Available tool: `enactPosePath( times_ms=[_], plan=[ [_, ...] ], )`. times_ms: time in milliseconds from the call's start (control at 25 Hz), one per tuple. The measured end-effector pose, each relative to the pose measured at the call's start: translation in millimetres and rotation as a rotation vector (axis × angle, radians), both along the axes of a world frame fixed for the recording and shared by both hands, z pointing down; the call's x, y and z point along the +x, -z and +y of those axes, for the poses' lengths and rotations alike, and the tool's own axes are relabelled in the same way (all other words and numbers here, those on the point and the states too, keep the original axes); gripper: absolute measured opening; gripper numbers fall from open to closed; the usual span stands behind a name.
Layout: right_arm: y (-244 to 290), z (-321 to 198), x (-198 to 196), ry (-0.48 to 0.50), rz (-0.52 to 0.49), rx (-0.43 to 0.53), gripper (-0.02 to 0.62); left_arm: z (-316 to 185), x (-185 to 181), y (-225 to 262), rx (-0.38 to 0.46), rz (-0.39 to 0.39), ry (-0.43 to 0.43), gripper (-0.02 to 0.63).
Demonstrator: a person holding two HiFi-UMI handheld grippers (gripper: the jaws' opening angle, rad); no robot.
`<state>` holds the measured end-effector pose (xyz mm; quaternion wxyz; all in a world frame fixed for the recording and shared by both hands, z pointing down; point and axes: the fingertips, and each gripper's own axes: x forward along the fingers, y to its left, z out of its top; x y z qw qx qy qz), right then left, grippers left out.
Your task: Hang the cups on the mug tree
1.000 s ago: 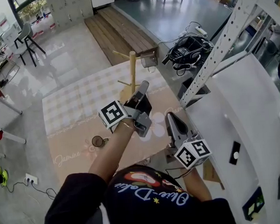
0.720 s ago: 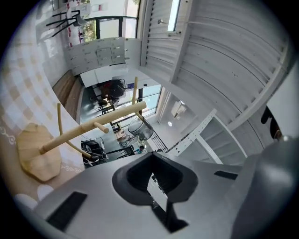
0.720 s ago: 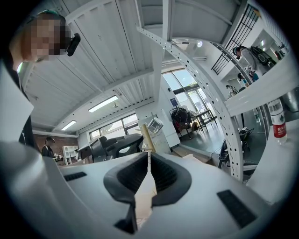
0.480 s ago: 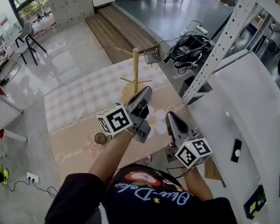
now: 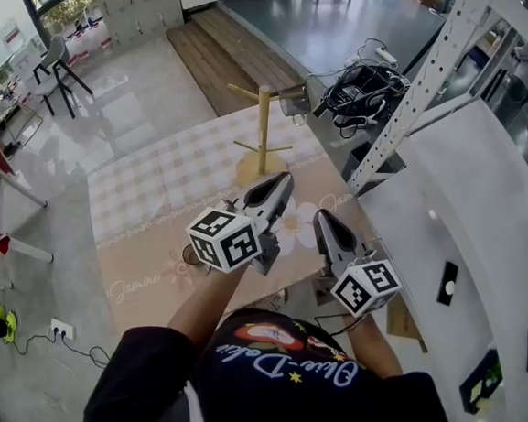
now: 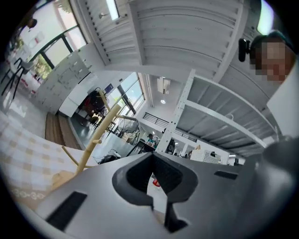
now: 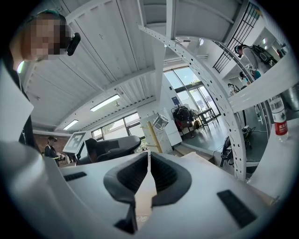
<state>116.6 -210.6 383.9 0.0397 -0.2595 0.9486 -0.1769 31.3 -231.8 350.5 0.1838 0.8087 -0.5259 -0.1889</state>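
**Both claws are pinched shut and empty, held about level above the desk, short of the mug tree.**

The left claw (image 5: 278, 184) reaches forward on an outstretched forearm. The right claw (image 5: 325, 220) sits close beside it on its right, drawn nearer the body. The mug tree (image 5: 264, 132) stands ahead of the left claw, with a glass cup (image 5: 293, 103) hung on a peg ahead and to the right. A second cup (image 5: 188, 256) sits on the desk (image 5: 151, 183) just left of the left claw's marker cube, half hidden. Only the right gripper view shows the other claw, to its left. A checked cloth covers the desk, and a white shelf frame (image 5: 434, 53) rises to the right.
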Motion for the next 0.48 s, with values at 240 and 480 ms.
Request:
enactPosePath(
  times_ms=[240, 480],
  plan=[
    [-0.9, 4.1, 0.2, 0.003, -0.002, -0.002, 0.026, 14.8, 10.6, -1.9, 0.014, -0.164, 0.02, 0.008],
    [-4.0, 8.2, 0.6, 0.007, -0.001, -0.009, 0.026, 29.7, 18.1, 3.1, 0.028, -0.245, 0.016, 0.009]
  ],
)
